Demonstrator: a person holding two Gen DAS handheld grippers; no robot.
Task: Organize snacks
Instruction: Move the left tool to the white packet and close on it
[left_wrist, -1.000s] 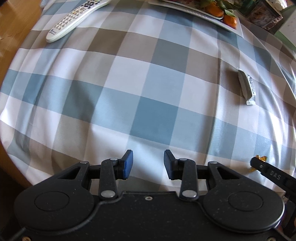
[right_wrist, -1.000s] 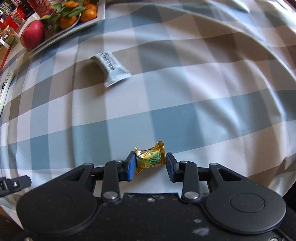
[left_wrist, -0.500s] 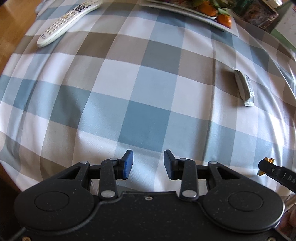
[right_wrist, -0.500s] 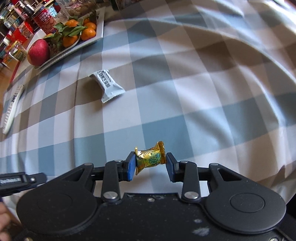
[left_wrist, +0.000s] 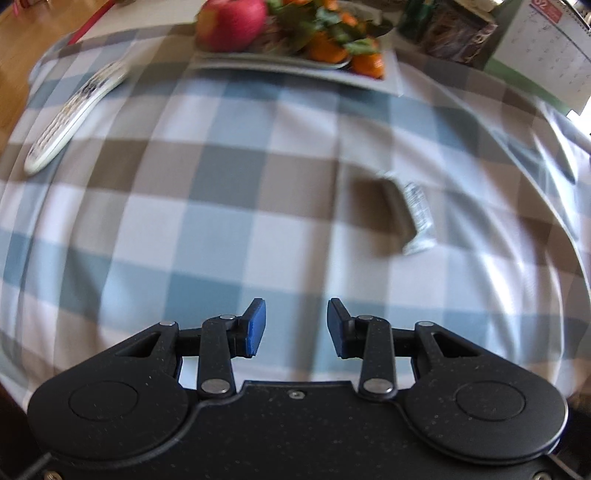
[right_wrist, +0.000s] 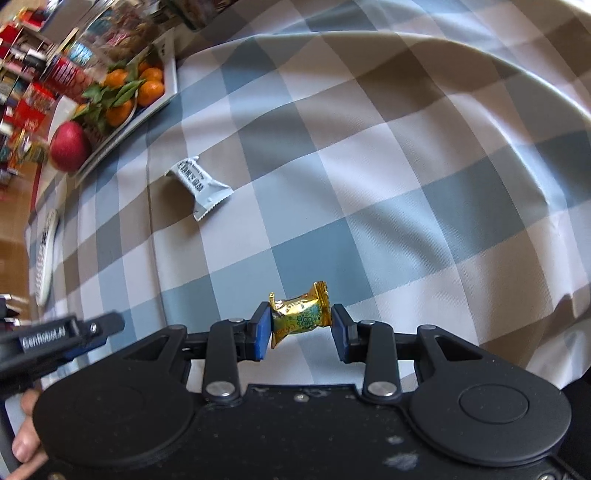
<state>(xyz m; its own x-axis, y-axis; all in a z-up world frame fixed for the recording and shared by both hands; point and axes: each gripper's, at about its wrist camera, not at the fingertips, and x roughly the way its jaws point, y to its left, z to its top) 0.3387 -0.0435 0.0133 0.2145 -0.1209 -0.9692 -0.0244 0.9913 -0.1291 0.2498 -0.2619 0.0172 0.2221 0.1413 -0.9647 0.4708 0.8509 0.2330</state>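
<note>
right claw (right_wrist: 298, 325): clamped on candy (right_wrist: 300, 313)
left claw (left_wrist: 291, 328): half-wide, empty
bar (left_wrist: 416, 218): ahead-right of left claw; long axis pointing away; toward table's far edge

The left claw (right_wrist: 62, 334), at the lower left of the right wrist view, carries the white lettering "GenRobot.AI", while the print on the white wrapper (right_wrist: 199, 184) and the gold candy (right_wrist: 299, 314) is too small or blurred to read.
</note>
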